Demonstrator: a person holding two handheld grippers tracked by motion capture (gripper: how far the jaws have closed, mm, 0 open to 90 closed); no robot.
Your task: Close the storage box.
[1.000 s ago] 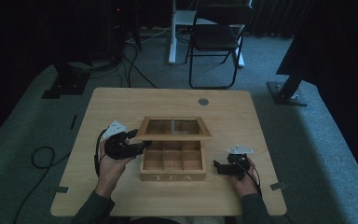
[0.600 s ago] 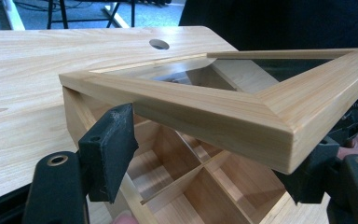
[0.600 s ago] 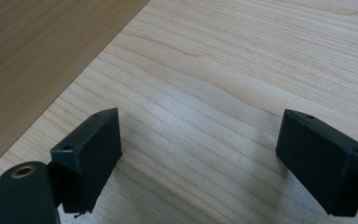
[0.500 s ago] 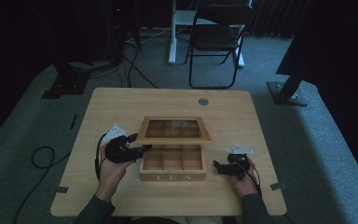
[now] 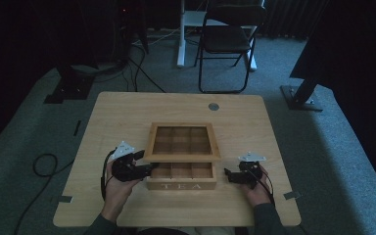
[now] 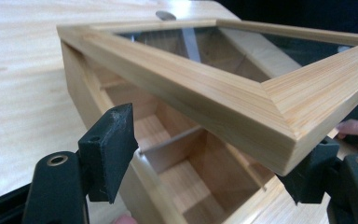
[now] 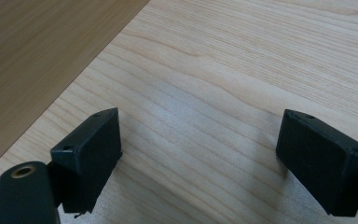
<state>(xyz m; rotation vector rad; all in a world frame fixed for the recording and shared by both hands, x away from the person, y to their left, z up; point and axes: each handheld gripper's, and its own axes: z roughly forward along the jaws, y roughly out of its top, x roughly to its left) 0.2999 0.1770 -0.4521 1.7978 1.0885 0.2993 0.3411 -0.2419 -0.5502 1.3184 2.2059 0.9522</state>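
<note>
Lid (image 6: pixel 242 100) edge between left claw (image 6: pixel 214 158).

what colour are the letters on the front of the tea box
White, spelling TEA on the light wooden box. The high view shows them best.

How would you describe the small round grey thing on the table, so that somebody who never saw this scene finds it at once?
Start from the light wooden table in the middle of the high view, then find the wooden tea box with its windowed lid raised. Beyond the box, near the far edge and a little to the right, lies a small grey disc flush in the tabletop. It is the one round, grey thing on the wood.
</note>
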